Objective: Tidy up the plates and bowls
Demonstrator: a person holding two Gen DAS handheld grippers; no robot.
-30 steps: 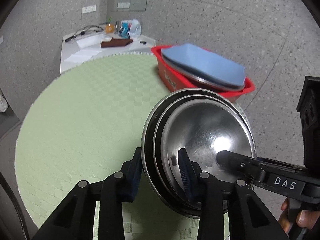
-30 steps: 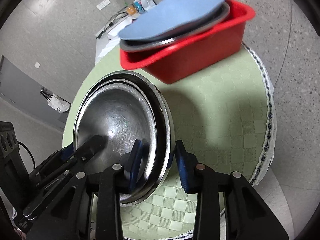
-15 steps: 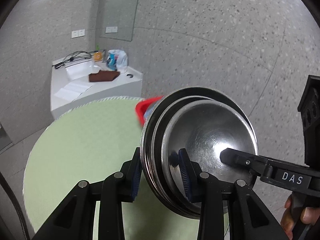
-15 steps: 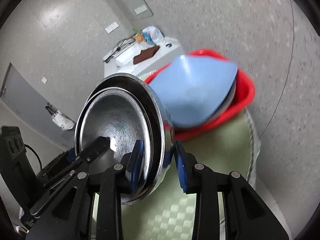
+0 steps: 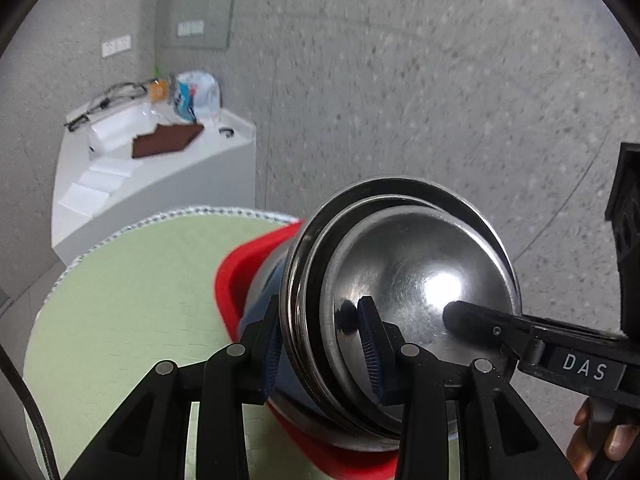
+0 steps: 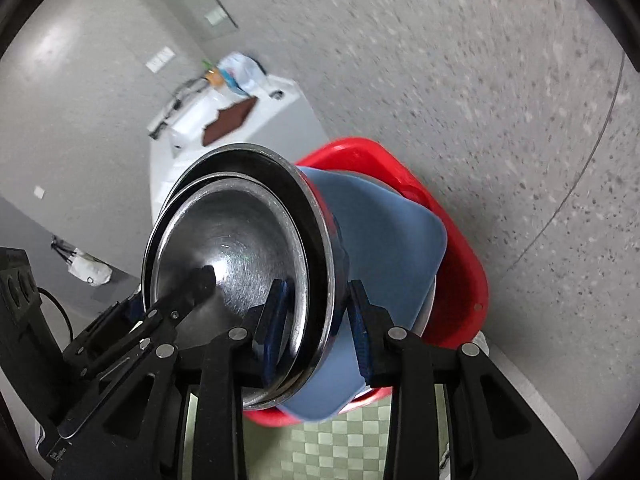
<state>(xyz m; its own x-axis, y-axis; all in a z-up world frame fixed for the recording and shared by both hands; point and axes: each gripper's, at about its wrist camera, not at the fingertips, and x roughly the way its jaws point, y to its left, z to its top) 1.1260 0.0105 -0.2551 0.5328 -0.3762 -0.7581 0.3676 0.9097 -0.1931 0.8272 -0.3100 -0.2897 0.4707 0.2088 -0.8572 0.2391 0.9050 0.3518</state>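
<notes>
A stack of nested steel bowls is held in the air by both grippers. My left gripper is shut on its near left rim. My right gripper is shut on the stack's right rim. The stack hangs just above a red tub that holds a blue plate over a steel dish. In the left wrist view the red tub shows behind and below the bowls, and the other gripper's finger reaches in from the right.
The round table with a green checked cloth lies below. A white corner counter with cables, a brown cloth and bags stands behind it. Grey speckled walls surround.
Both grippers lifted the bowl stack off the table and carried it forward, so it now hangs over the red tub instead of beside it.
</notes>
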